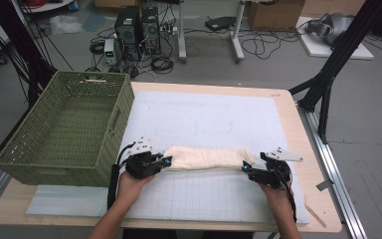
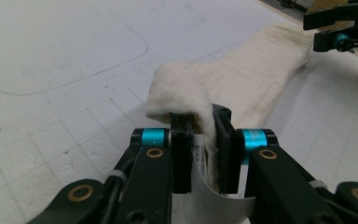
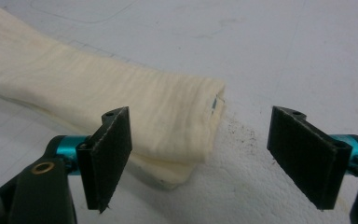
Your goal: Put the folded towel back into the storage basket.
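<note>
A cream folded cloth (image 1: 206,158) lies stretched across the white mat near the front of the table. My left gripper (image 1: 165,162) is shut on the cloth's left end; in the left gripper view the cloth (image 2: 242,79) bunches up between the black pads (image 2: 182,158), with a white label hanging below. My right gripper (image 1: 246,168) sits at the cloth's right end. In the right gripper view its jaws stand wide apart, the end of the cloth (image 3: 168,121) lying flat on the mat between and just ahead of the pads (image 3: 109,149), untouched.
A green woven basket (image 1: 107,142) stands at the table's left, close to my left hand. The white gridded mat (image 1: 214,119) covers most of the wooden table. Black frame legs (image 1: 328,74) rise at the right, off the table.
</note>
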Tool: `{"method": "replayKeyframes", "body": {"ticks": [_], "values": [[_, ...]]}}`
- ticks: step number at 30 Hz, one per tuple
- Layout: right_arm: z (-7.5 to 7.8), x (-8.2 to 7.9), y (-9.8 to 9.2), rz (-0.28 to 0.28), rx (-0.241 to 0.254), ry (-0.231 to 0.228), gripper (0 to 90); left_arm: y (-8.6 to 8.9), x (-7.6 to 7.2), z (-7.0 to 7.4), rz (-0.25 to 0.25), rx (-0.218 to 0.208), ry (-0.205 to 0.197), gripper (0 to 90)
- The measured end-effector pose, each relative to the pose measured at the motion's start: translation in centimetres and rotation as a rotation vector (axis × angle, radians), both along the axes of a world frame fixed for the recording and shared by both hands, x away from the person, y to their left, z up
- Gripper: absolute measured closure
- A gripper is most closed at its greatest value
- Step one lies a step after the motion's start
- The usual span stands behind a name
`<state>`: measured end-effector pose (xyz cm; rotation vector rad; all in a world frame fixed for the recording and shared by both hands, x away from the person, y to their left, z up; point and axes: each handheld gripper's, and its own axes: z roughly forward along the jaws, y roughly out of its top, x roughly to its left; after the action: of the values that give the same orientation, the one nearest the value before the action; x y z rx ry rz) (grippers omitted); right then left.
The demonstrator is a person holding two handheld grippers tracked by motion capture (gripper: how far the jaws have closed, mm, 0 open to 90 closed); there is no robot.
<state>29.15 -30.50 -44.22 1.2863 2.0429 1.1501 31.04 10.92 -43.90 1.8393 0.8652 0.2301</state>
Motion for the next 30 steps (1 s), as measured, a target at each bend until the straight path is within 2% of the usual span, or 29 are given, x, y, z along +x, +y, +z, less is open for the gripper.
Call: {"method": "replayKeyframes", "body": {"ticks": [6, 10, 15, 19, 25, 27, 28, 30], "values": [[-0.6, 0.7, 0.3, -0.006, -0.009, 0.033, 27.2, 0.0, 0.0, 0.0, 0.000, 0.003, -0.001, 78.9], [-0.8, 1.0, 0.7, 0.005, -0.049, 0.057, 35.9, 0.0, 0.0, 0.0, -0.001, 0.003, 0.002, 78.9], [-0.9, 1.2, 1.2, 0.052, -0.083, 0.081, 52.9, 0.0, -0.1, -0.1, -0.001, 0.007, 0.002, 78.9], [-1.0, 1.2, 1.1, 0.042, -0.015, 0.128, 60.0, 0.0, -0.1, -0.1, -0.003, 0.008, 0.003, 78.9], [-1.0, 1.1, 1.0, 0.020, 0.036, 0.156, 71.3, -0.1, -0.1, -0.1, -0.003, 0.013, 0.001, 78.9], [-1.1, 1.2, 0.8, 0.036, 0.058, 0.168, 79.0, -0.1, -0.1, -0.1, -0.004, 0.015, 0.000, 78.9], [-1.1, 1.2, 0.8, 0.050, 0.072, 0.178, 80.6, -0.1, -0.1, -0.1, -0.004, 0.015, 0.000, 78.9], [-1.0, 1.1, 0.9, 0.050, 0.064, 0.174, 81.6, -0.1, -0.1, -0.1, -0.003, 0.014, -0.001, 78.9]]}}
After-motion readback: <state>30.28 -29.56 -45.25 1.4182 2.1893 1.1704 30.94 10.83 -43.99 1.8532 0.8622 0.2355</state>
